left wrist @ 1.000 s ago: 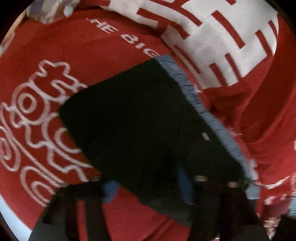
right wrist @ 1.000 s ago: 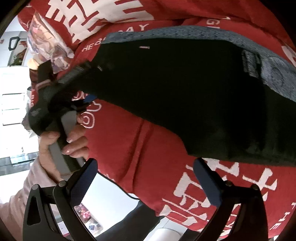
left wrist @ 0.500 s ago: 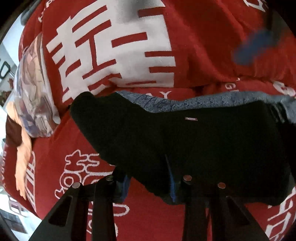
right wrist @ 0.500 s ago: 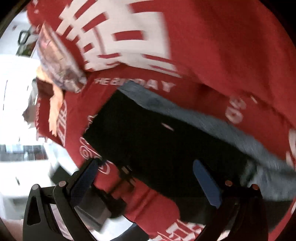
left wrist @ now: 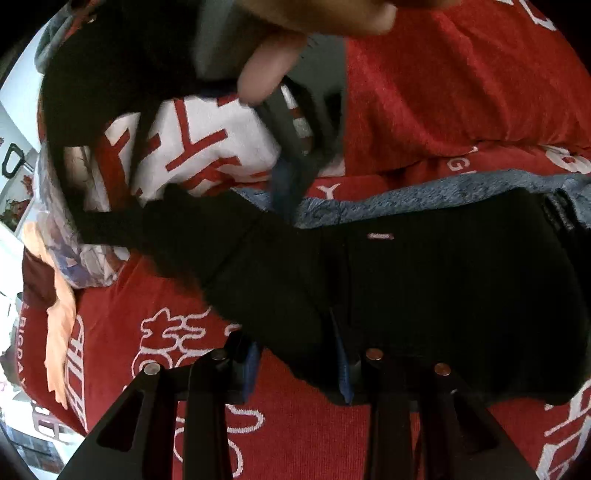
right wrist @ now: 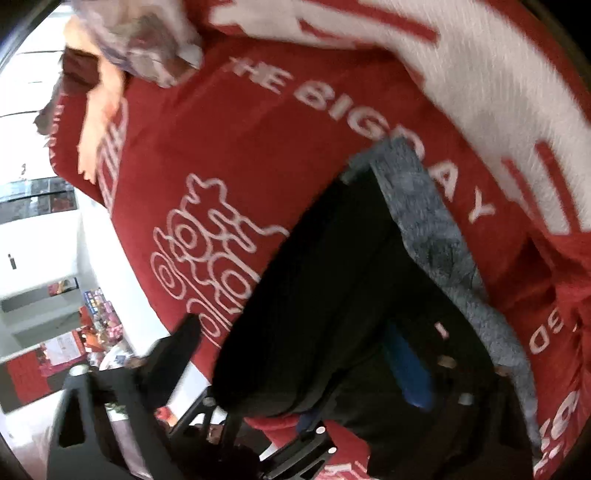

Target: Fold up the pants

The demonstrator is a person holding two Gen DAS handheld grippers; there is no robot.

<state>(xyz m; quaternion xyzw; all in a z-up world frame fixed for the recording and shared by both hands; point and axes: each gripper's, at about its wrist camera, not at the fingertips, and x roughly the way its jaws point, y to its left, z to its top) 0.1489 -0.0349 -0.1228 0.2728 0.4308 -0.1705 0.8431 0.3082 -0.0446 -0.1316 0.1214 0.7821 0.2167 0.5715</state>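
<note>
We see the black pants (left wrist: 424, 295) lying on the red blanket (left wrist: 443, 110) with white writing. In the left view they stretch from 9 o'clock to 3 o'clock across the middle. A grey strip runs along their far edge.

Our left tongs (left wrist: 295, 369) sit at 6 o'clock. They are squeezed narrow and hold the near edge of the pants between the blue pads. A moment ago they held the same edge, so this grip has not let go.

The big change is on the other side. A moment ago nothing was above the pants in the left view. Now a hand (left wrist: 295, 18) comes in at 12 o'clock with our right tongs (right wrist: 295, 362). One blue pad reaches down to the grey edge of the pants.

The right tongs were wide a moment ago. They have just been closing, and now they are about half wide. In the right view the black cloth is between them. The picture is blurry, and we cannot see the pads pinching the cloth yet.

We think this means one side is held and the other is about to be grabbed. The pants already look short and neat, so we think some folding is done. With both edges held, we could lift them and fold them over again.
</note>
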